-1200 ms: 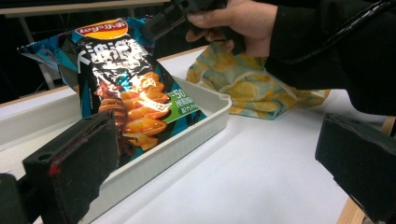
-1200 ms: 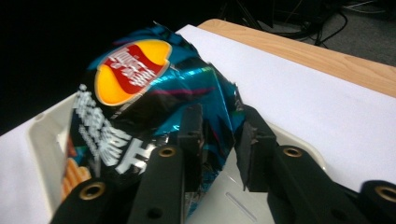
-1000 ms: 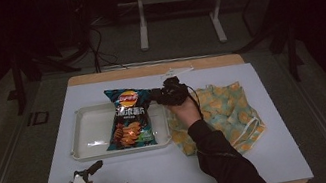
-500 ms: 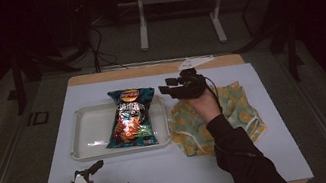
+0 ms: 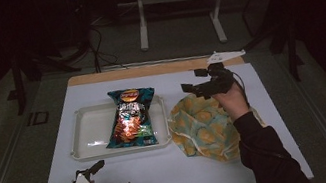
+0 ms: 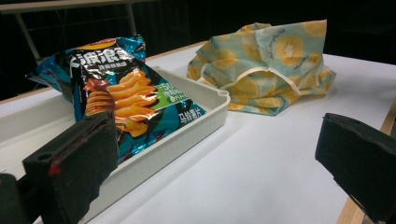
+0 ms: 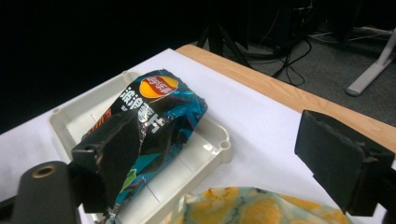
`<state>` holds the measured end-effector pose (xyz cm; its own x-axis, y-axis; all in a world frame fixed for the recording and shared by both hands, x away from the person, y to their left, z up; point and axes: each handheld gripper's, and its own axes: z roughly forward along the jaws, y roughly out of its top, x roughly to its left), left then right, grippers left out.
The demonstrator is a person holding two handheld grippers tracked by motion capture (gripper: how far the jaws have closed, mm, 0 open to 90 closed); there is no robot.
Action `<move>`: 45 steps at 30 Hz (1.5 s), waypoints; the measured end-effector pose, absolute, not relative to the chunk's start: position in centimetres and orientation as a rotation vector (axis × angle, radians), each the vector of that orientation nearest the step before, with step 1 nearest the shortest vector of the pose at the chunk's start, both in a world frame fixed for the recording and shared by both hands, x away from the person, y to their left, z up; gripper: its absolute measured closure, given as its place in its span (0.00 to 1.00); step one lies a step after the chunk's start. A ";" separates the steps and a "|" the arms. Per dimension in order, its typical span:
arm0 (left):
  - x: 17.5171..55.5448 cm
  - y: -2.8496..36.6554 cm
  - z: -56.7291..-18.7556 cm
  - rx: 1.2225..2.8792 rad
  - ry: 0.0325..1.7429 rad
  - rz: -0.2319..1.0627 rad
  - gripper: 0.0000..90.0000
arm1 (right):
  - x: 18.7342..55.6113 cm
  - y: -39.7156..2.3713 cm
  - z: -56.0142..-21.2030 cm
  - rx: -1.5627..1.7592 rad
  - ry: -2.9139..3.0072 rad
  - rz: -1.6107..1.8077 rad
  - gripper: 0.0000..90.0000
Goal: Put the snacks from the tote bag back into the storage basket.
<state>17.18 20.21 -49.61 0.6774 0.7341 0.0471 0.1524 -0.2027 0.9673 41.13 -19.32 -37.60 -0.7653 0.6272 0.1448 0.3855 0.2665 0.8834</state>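
A teal bag of crisps (image 5: 131, 120) (image 6: 116, 88) (image 7: 159, 107) lies in the right half of a white tray (image 5: 89, 130) (image 6: 187, 135) (image 7: 70, 121), its top end resting over the far rim. A yellow and teal patterned cloth (image 5: 202, 125) (image 6: 266, 65) (image 7: 243, 205) is bunched up right of the tray. My right gripper (image 5: 193, 80) (image 7: 224, 158) hovers above the cloth's far edge, pointing left at the bag. Its jaws have just been opening and nothing is between them. My left gripper (image 5: 112, 176) (image 6: 217, 168) rests open at the table's near left edge.
The white table top (image 5: 165, 172) ends in a wooden strip (image 5: 147, 69) at the far side. Beyond it stand metal frame legs (image 5: 140, 19) and cables on a dark floor. The tray's left half is bare.
My right gripper has let go of the crisp bag's top corner, opened, and drawn away to the right and upward. The bag has settled in the tray. The left gripper has stayed put.
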 end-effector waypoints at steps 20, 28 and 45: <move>17.3 20.2 -49.6 1.726 0.718 0.621 0.00 | 40.0 -27.5 -37.7 1.043 2.147 1.424 0.17; 17.3 20.1 -49.7 1.730 0.721 0.623 0.00 | 39.3 -31.8 -39.4 1.130 2.080 1.427 0.17; 17.3 20.0 -49.7 1.729 0.721 0.625 0.00 | 35.7 -38.0 -45.6 1.299 1.878 1.335 0.17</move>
